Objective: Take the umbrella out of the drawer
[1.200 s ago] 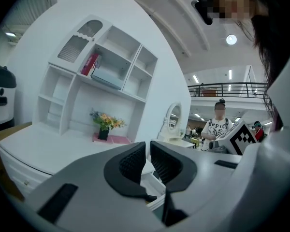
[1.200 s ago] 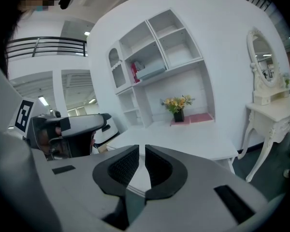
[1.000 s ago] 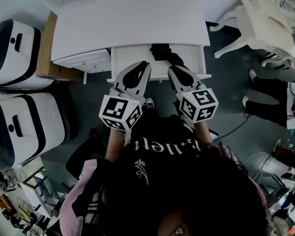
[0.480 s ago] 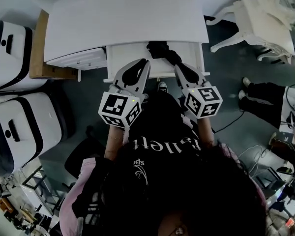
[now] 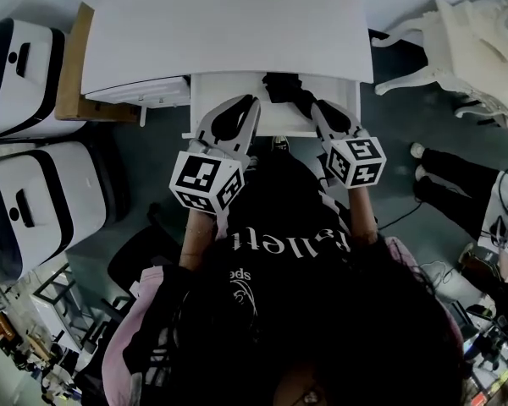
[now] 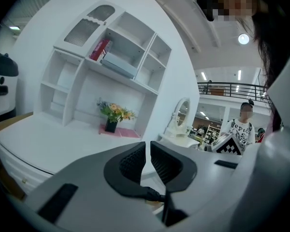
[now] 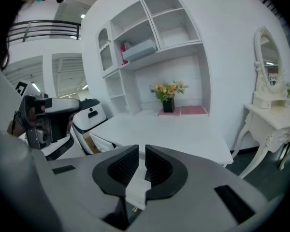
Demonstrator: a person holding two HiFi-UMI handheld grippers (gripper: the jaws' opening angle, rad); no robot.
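The black folded umbrella (image 5: pixel 281 88) lies at the back middle of the open white drawer (image 5: pixel 207 100) under the desk top. In the head view my left gripper (image 5: pixel 249 101) reaches over the drawer just left of the umbrella. My right gripper (image 5: pixel 316 105) sits at the umbrella's right side; I cannot tell whether it touches it. Seen from the left gripper view, the left gripper (image 6: pixel 148 147) has its pads nearly together with nothing between them. The right gripper (image 7: pixel 142 150) is likewise shut and empty in the right gripper view. The umbrella is hidden in both gripper views.
The white desk (image 5: pixel 229 32) carries a hutch with a flower pot (image 7: pixel 168 93). A small side drawer (image 5: pixel 144 91) stands ajar at the left. White-and-black machines (image 5: pixel 34 201) stand left, an ornate white chair (image 5: pixel 466 49) and a person's legs (image 5: pixel 457 201) right.
Both grippers have moved forward and down toward the open drawer. The right one went farther and now sits beside the umbrella. Both jaws stayed shut.
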